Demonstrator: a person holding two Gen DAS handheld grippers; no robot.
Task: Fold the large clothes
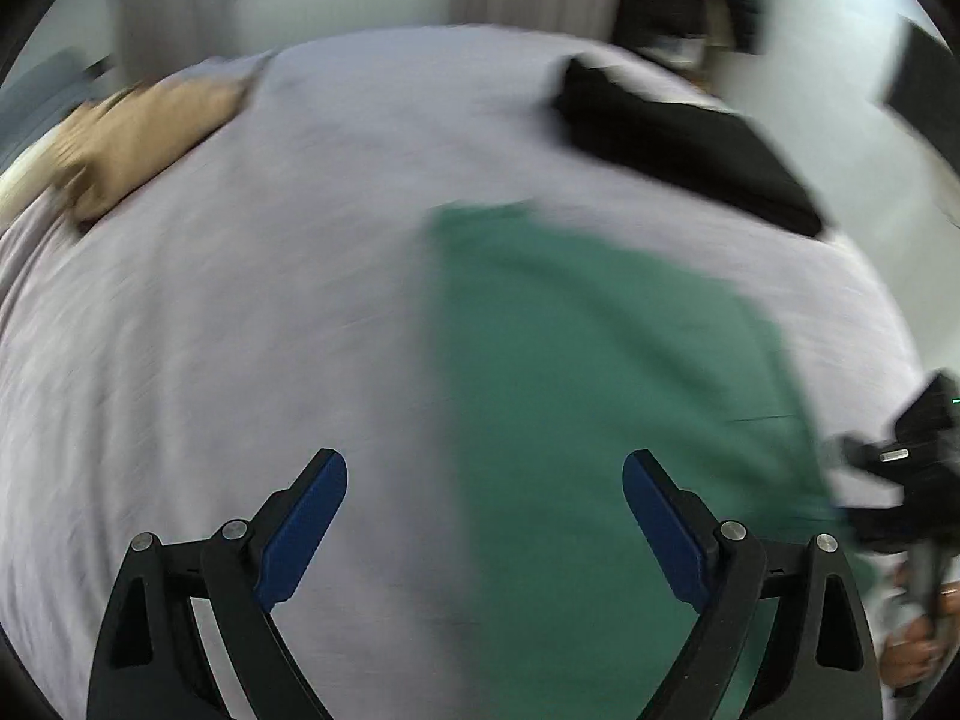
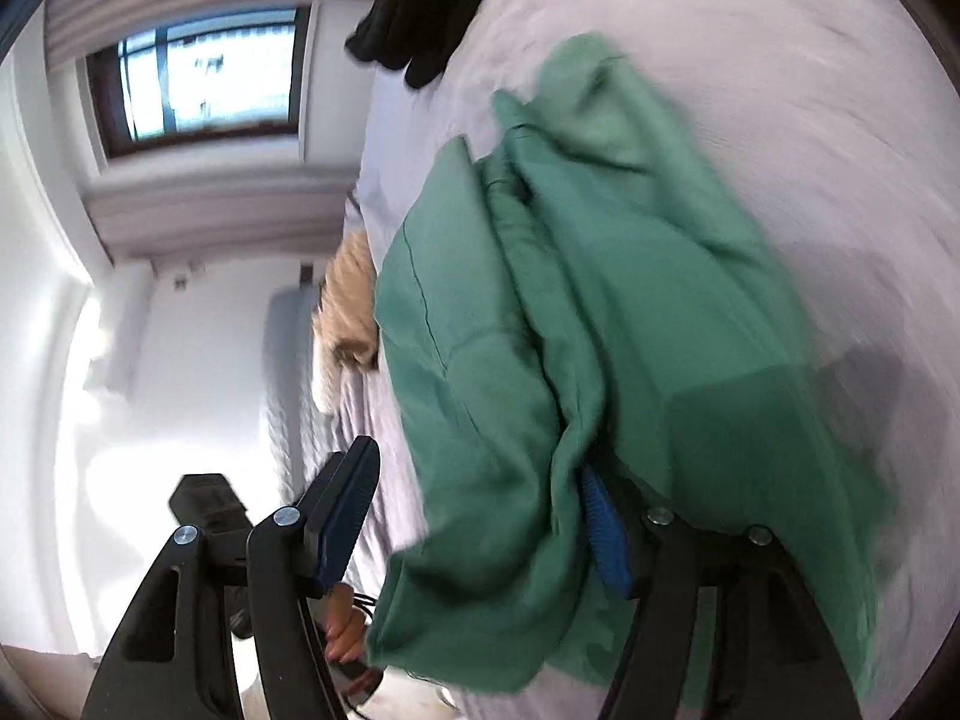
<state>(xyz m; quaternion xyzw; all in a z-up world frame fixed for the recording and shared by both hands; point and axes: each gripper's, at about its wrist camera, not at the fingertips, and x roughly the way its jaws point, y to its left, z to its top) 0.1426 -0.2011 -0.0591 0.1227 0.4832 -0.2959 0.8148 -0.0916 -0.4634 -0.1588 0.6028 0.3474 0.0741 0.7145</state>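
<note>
Green garment (image 1: 600, 360) lies partly folded on bed (image 1: 240, 330). Left claw (image 1: 485, 516) wide apart, empty, over sheet. Right claw (image 2: 480, 516) parted; cloth drapes one finger, unclamped. Judged: fold just released.

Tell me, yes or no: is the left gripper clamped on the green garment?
No. The left gripper stands wide open over the bed sheet, with the green garment lying flat beyond, unpinched.

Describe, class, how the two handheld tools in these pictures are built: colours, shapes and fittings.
Both are alike. The left tool has two black, angular finger arms with cut-out slots, joined by round silver pivot bolts, each ending in a flat blue pad. The right tool has the same black frame and silver bolts; its blue pads look ribbed.
</note>
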